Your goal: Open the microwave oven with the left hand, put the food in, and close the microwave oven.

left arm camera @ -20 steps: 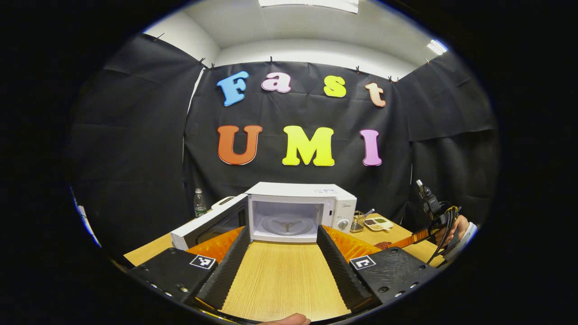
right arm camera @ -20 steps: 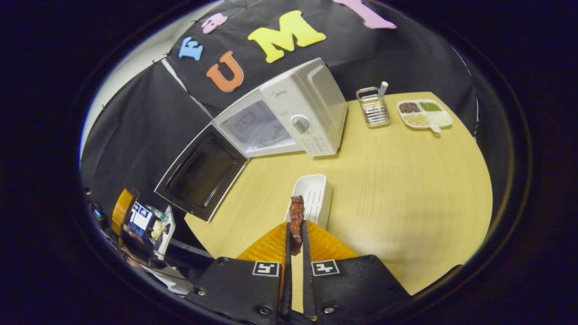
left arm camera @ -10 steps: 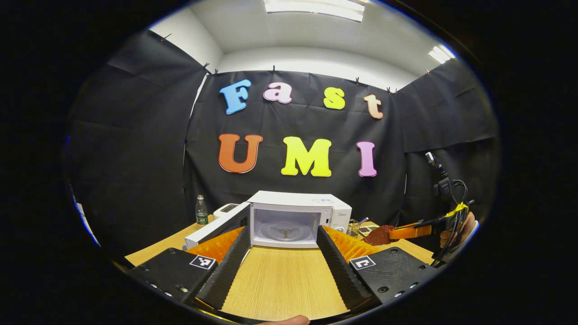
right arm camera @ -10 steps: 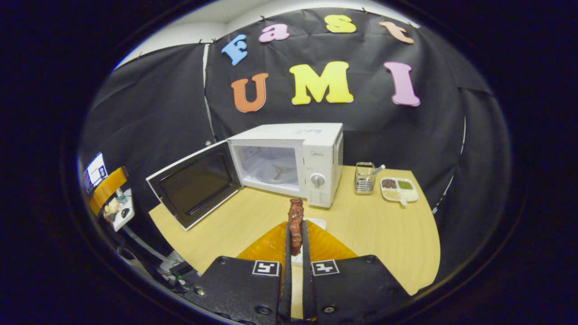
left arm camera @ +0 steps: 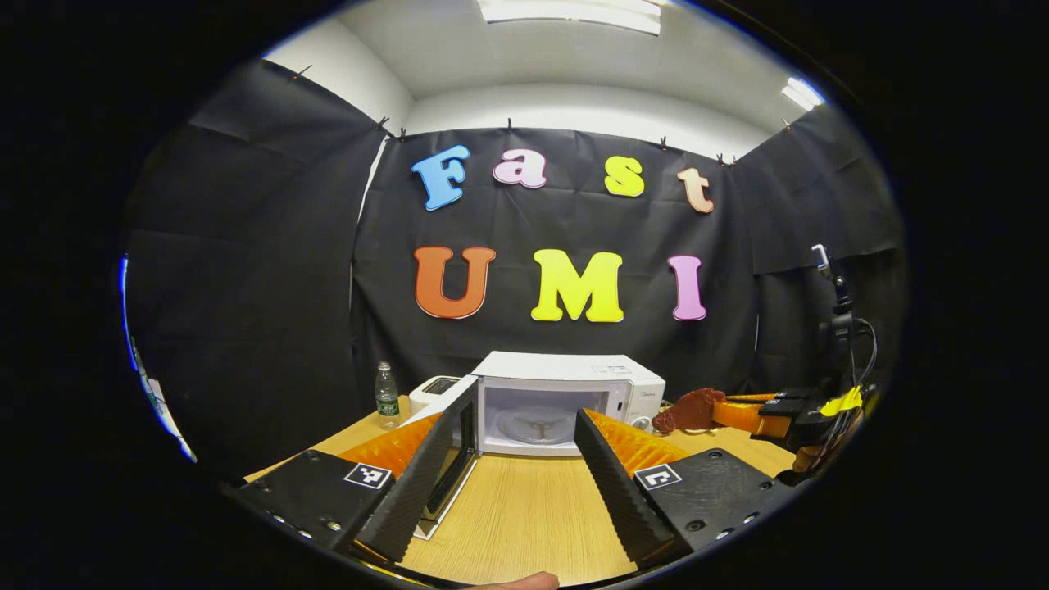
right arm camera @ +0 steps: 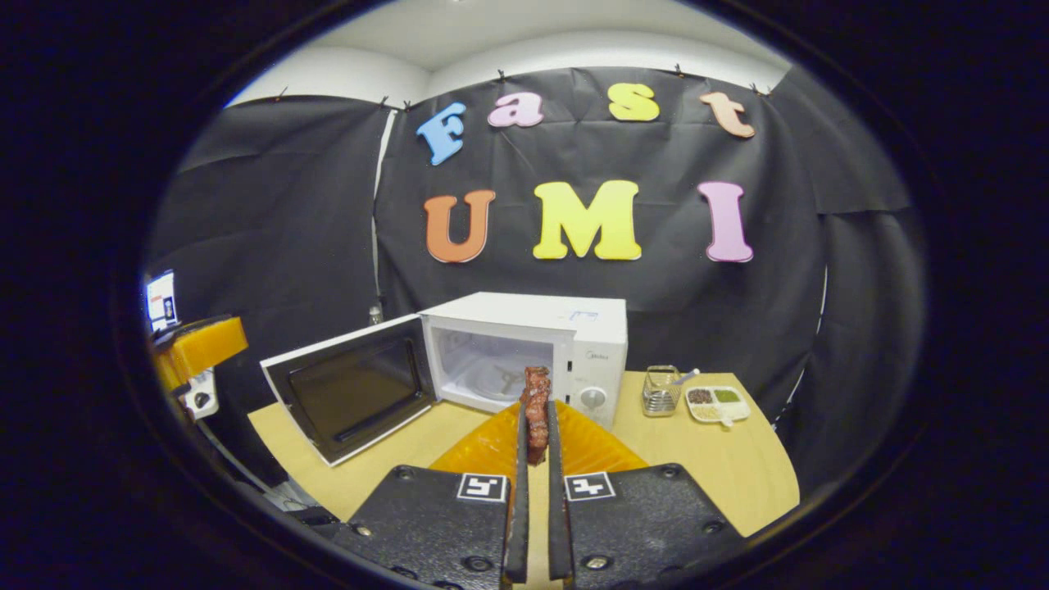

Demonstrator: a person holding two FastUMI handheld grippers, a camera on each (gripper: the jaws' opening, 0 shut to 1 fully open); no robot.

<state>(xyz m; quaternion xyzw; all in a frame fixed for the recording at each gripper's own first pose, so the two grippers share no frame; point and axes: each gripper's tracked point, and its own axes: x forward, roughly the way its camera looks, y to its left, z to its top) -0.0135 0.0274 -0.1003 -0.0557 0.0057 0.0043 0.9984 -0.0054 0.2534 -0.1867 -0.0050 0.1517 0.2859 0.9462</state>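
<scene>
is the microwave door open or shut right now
Open: the microwave door is swung out to the side, baring the cavity and its turntable; the food is not yet inside.

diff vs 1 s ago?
The right gripper has lifted the piece of meat off the table and swung level to face the open microwave. The left gripper has shifted slightly. Unchanged: door open, right gripper shut on the meat, left gripper open and empty.
</scene>
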